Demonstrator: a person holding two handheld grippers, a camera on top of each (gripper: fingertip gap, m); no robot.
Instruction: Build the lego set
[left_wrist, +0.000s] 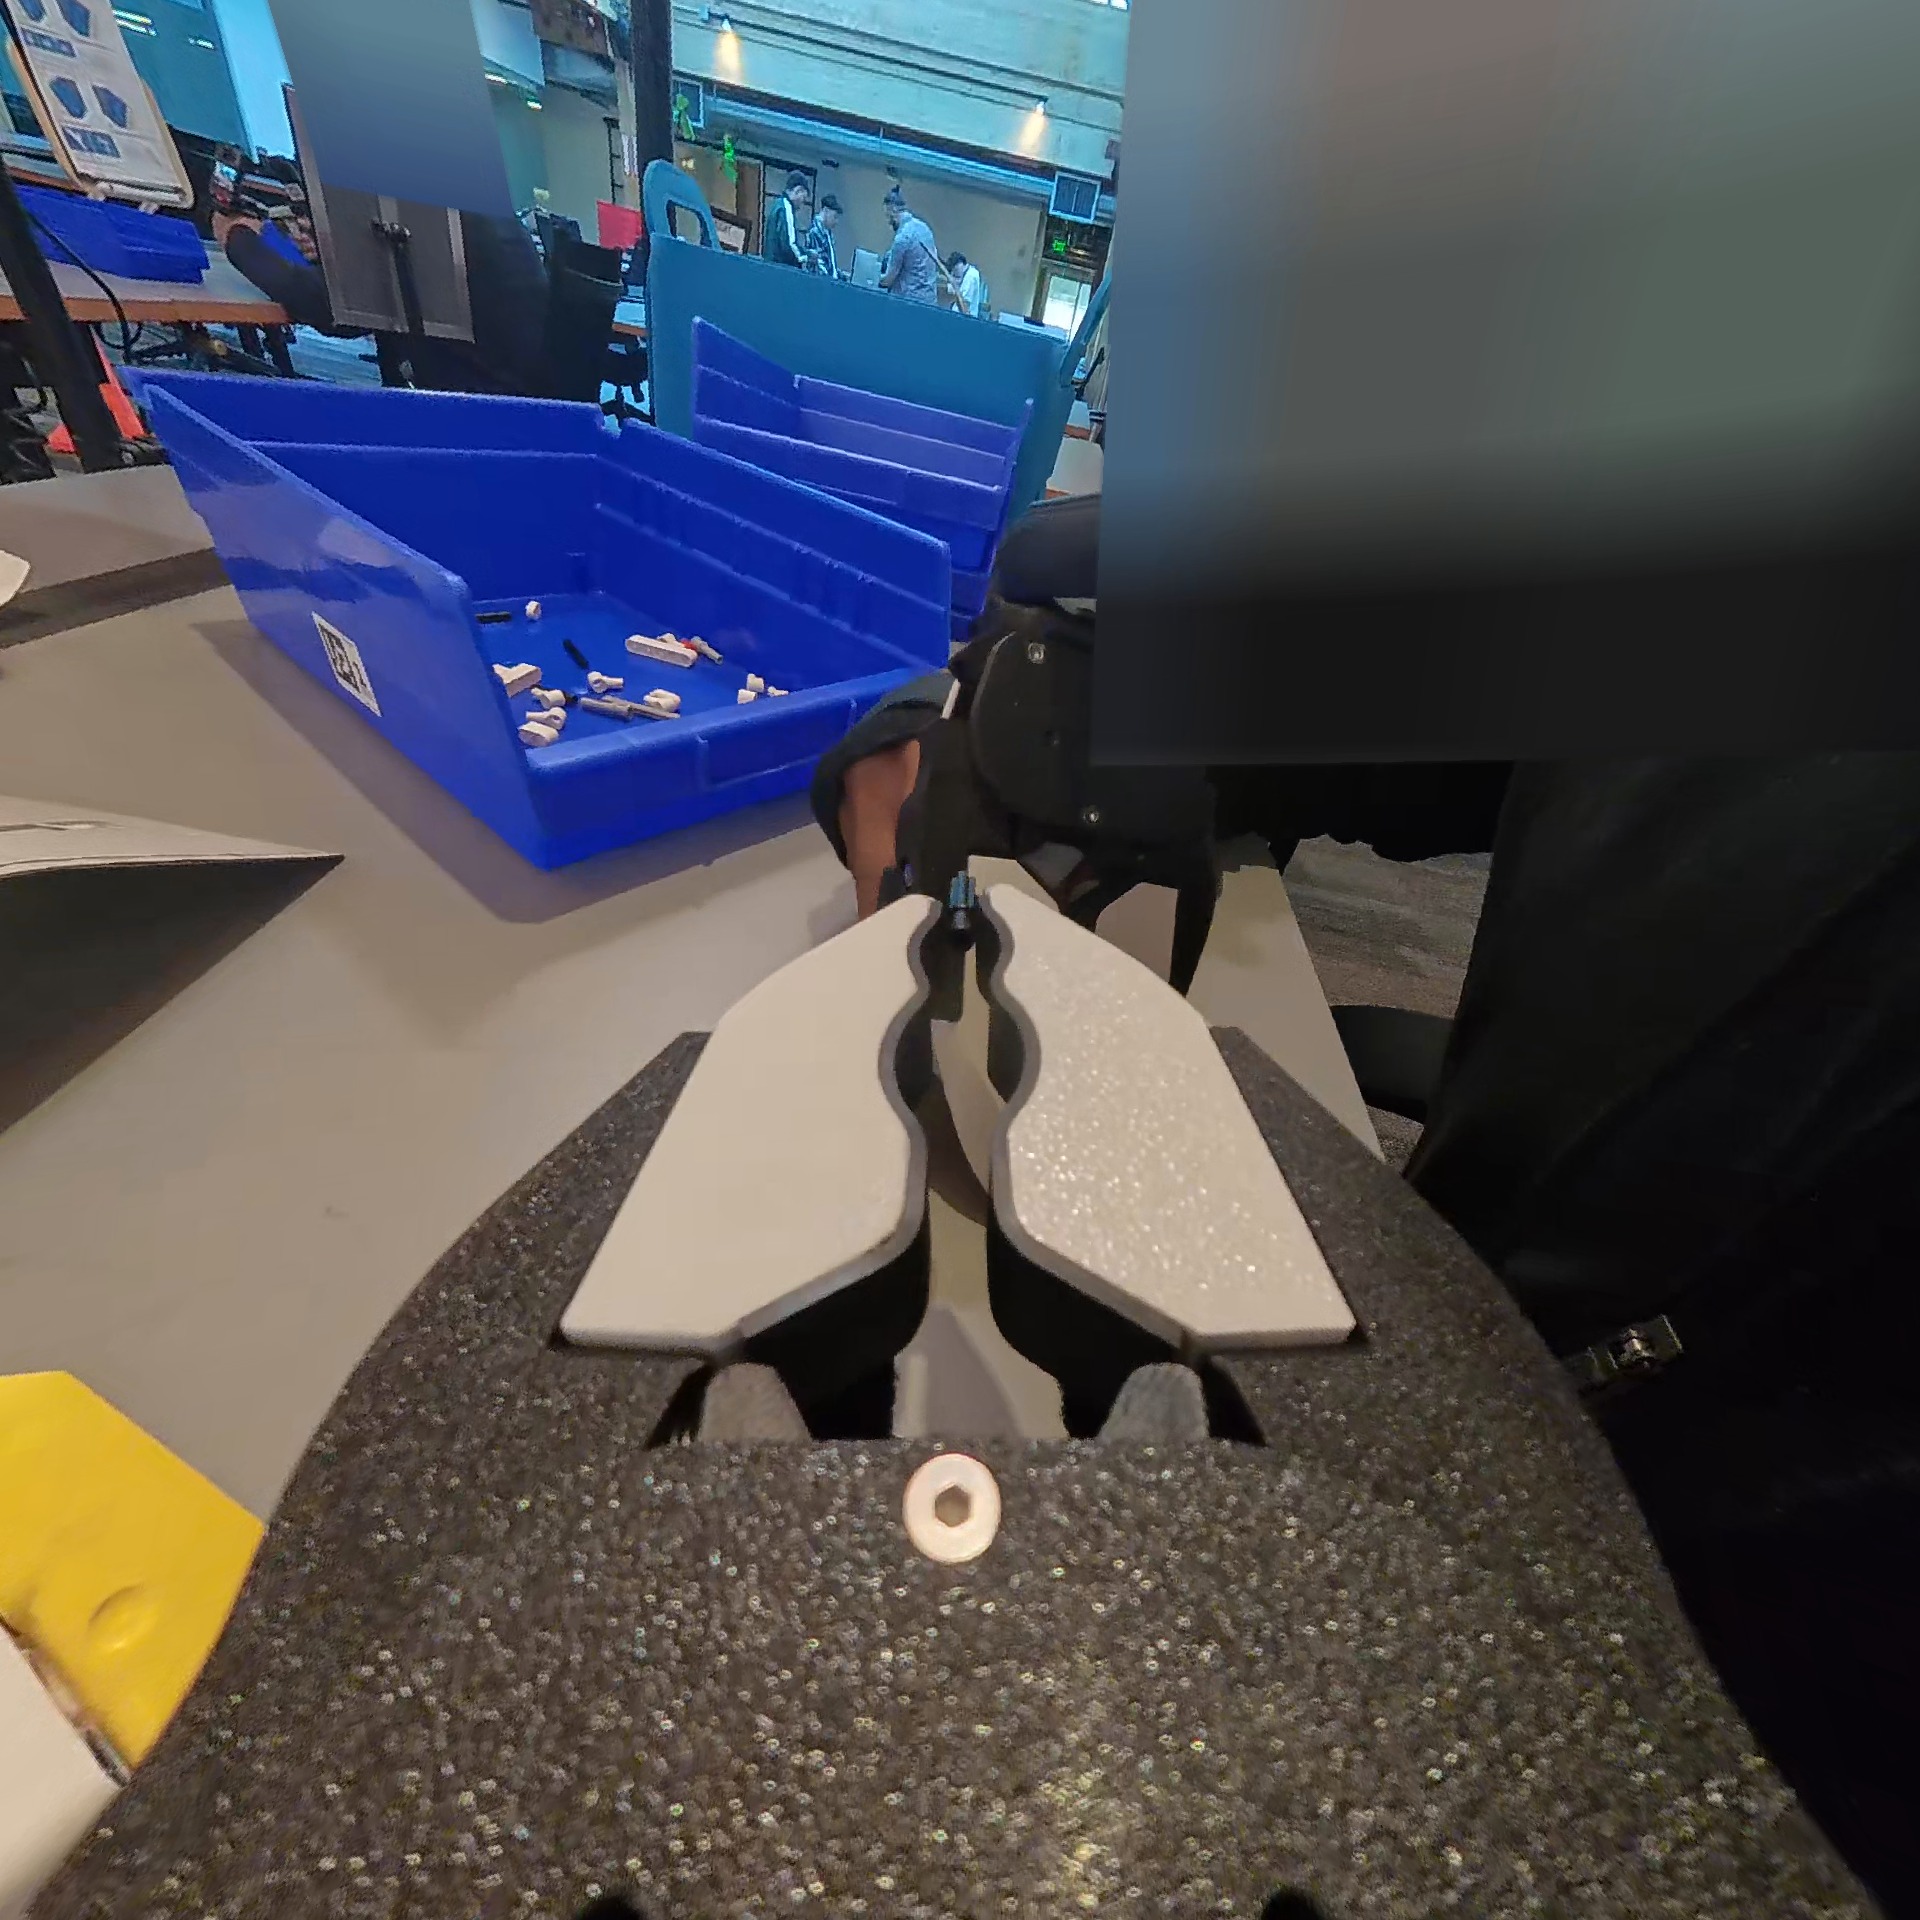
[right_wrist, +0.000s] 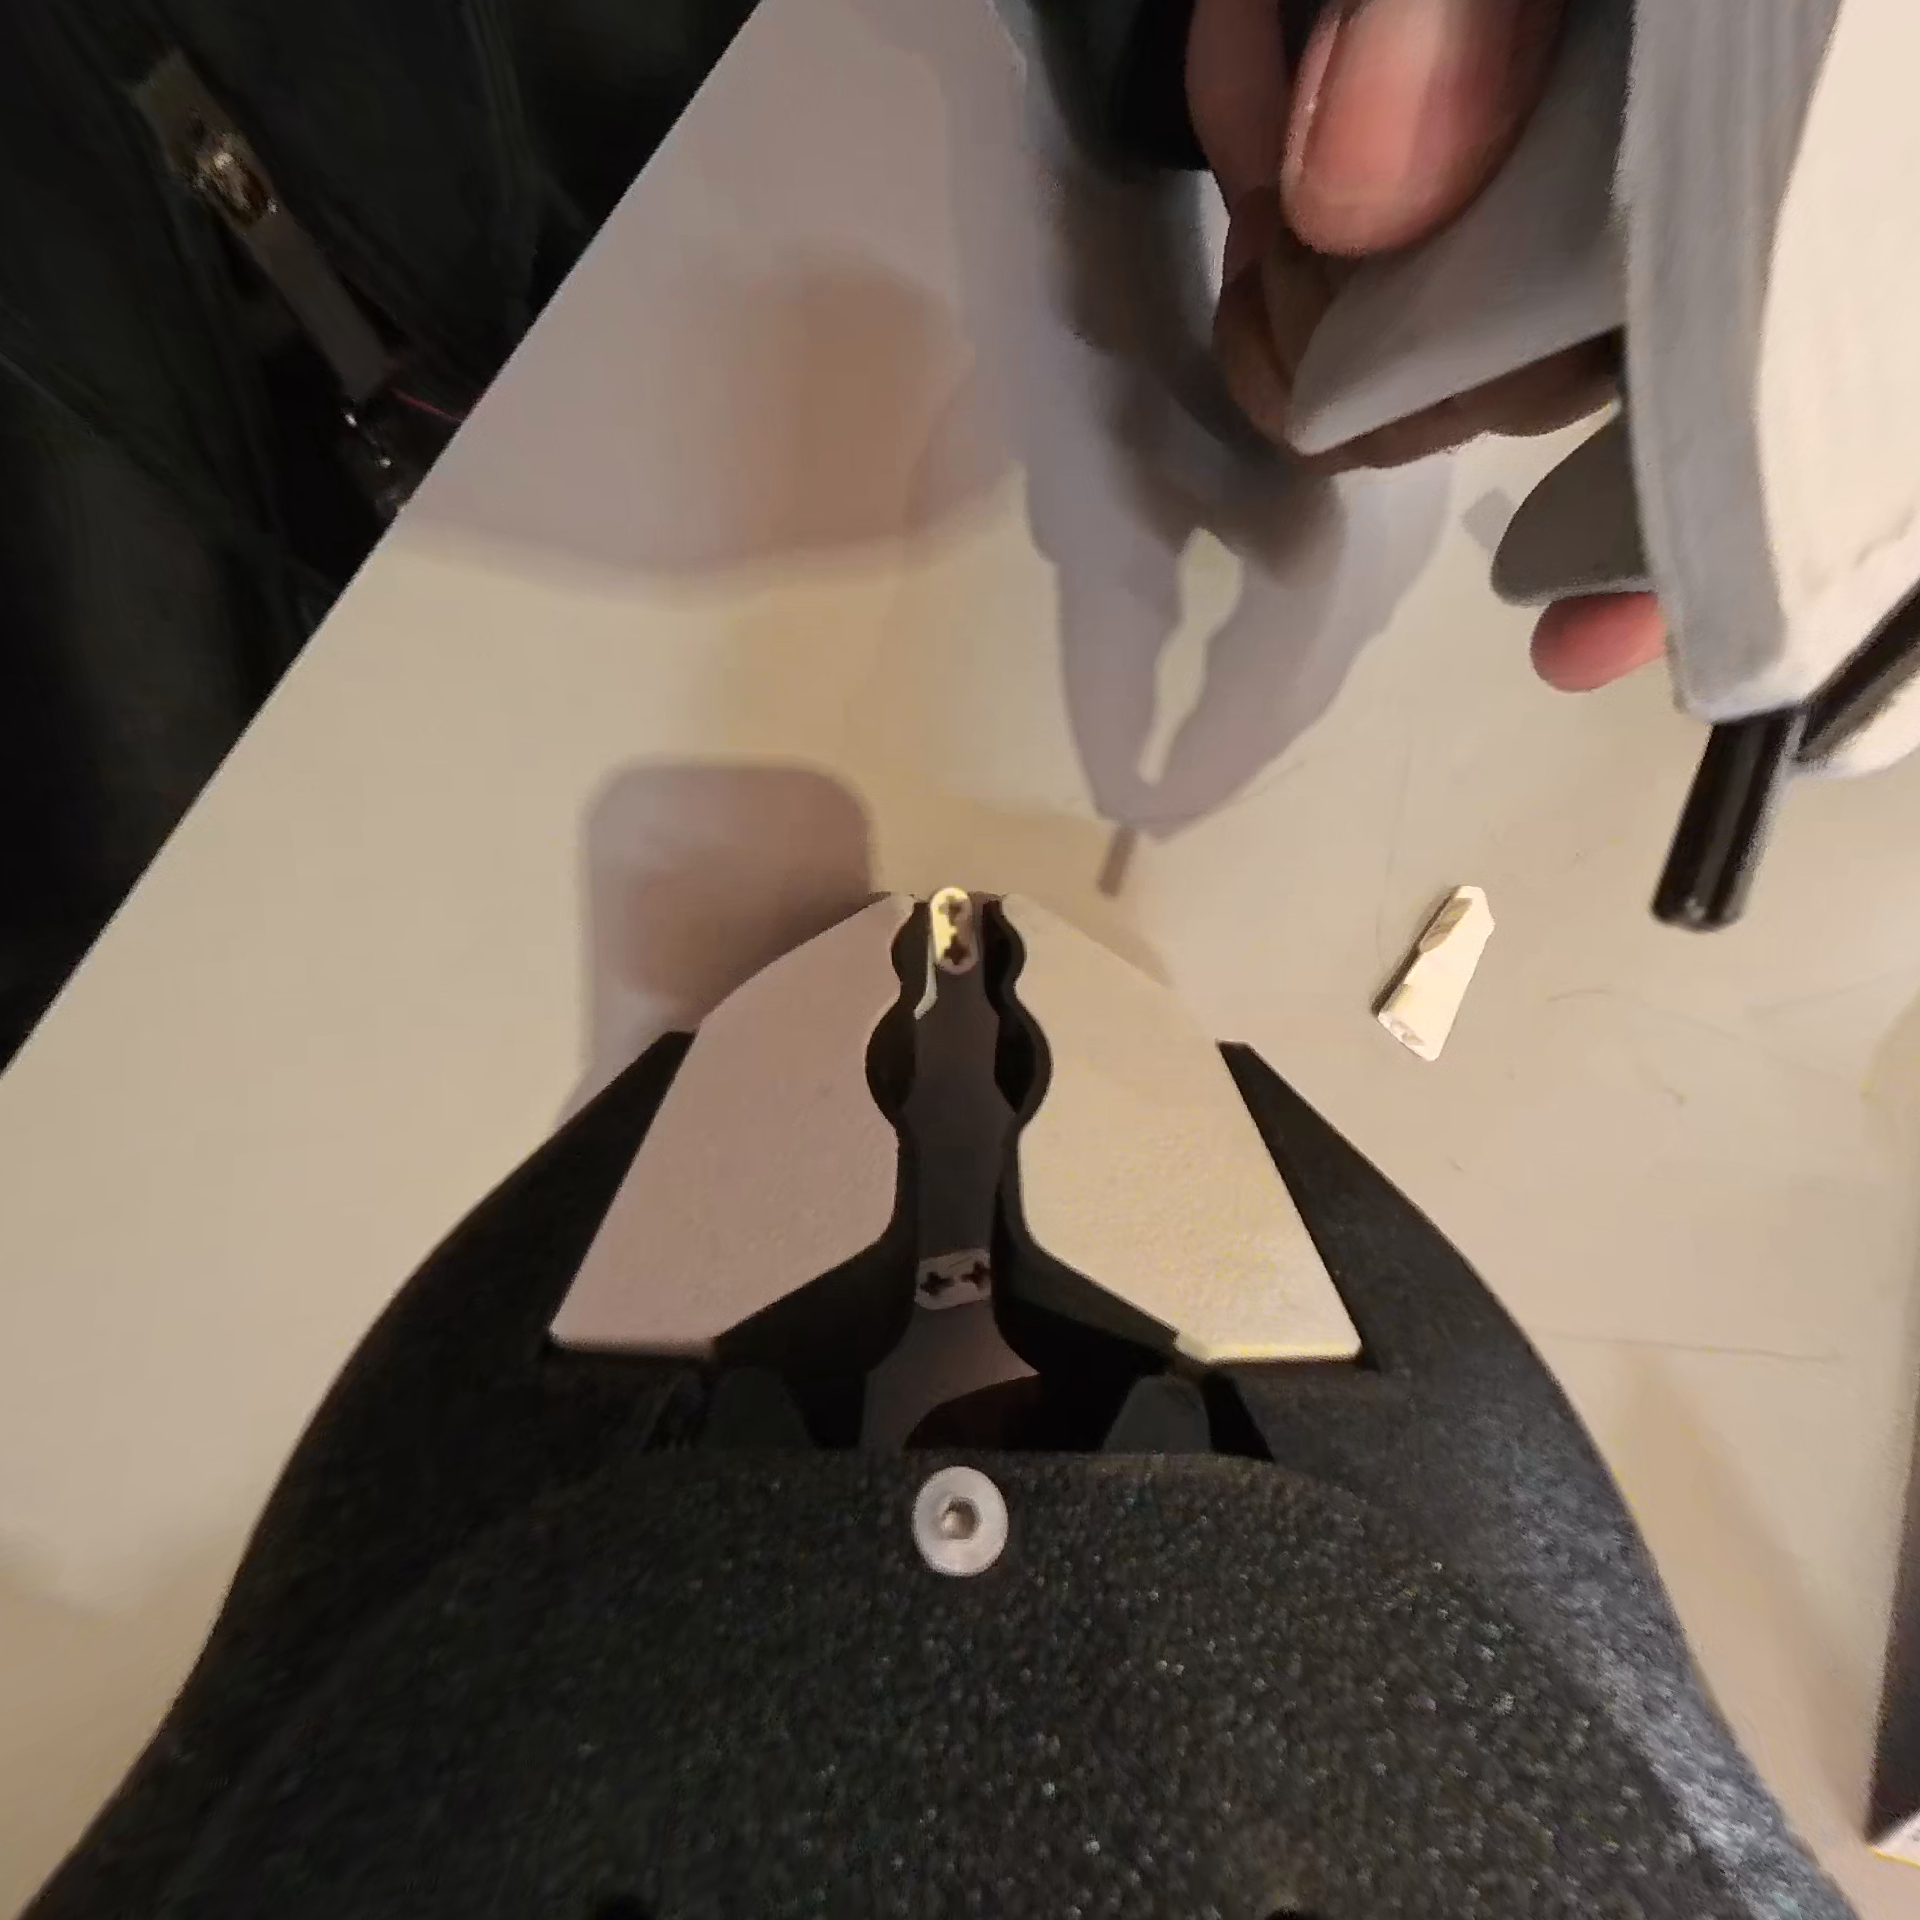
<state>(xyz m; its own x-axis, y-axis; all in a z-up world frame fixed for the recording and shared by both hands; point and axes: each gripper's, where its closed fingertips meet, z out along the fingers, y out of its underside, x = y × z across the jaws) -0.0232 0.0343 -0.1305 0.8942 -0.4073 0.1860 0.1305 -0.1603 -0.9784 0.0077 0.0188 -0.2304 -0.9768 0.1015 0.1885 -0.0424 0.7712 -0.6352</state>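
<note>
Right gripper (right_wrist: 958, 925), frame centre: fingers pinching small cream holed plastic beam (right_wrist: 954, 928). Left gripper (left_wrist: 961, 920) fingers pinch small black-blue pin (left_wrist: 959, 902). Judgement: align axes, hold both pinches firm.

Two handheld grippers, black bodies with pale fingers

The left gripper (left_wrist: 961, 914) has a grainy black body with one pale round screw (left_wrist: 952, 1507) in the middle, and two light grey fingers (left_wrist: 1132, 1122) with wavy inner edges. The right gripper (right_wrist: 954, 912) has the same black rough body, a silver screw (right_wrist: 960, 1538) and cream-looking fingers (right_wrist: 769, 1153). The person wears black sleeves (left_wrist: 894, 727) and dark clothes (right_wrist: 156, 312) with a small metal fastener.
</note>
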